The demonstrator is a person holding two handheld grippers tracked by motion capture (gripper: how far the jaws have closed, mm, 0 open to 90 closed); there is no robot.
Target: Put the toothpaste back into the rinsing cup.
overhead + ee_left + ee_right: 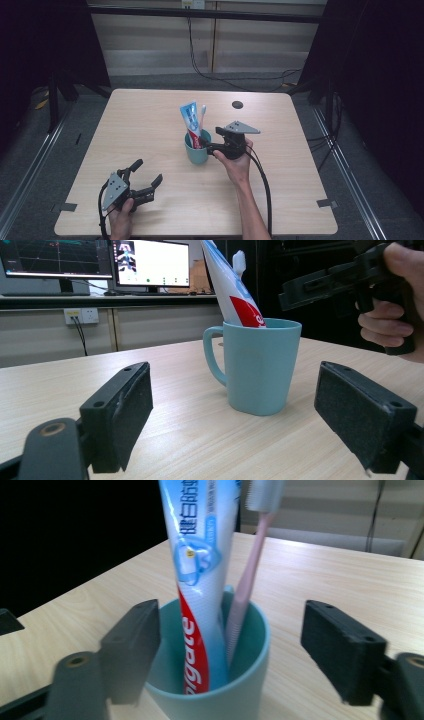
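In the right gripper view, the right gripper (230,645) has its two black jaws standing wide apart, one on each side of a teal ceramic mug (250,680) that stands on the pale wooden tabletop (340,575). The left jaw overlaps the mug's rim in the picture; whether it touches is not clear. The right jaw stands apart from the mug. Neither pad presses on anything. Inside the mug, a white, blue and red plastic toothpaste tube (200,575) stands with its red end down, leaning slightly. Just beside it stands a pale pink plastic toothbrush (246,585), handle down, its white bristled head rising to the top edge.
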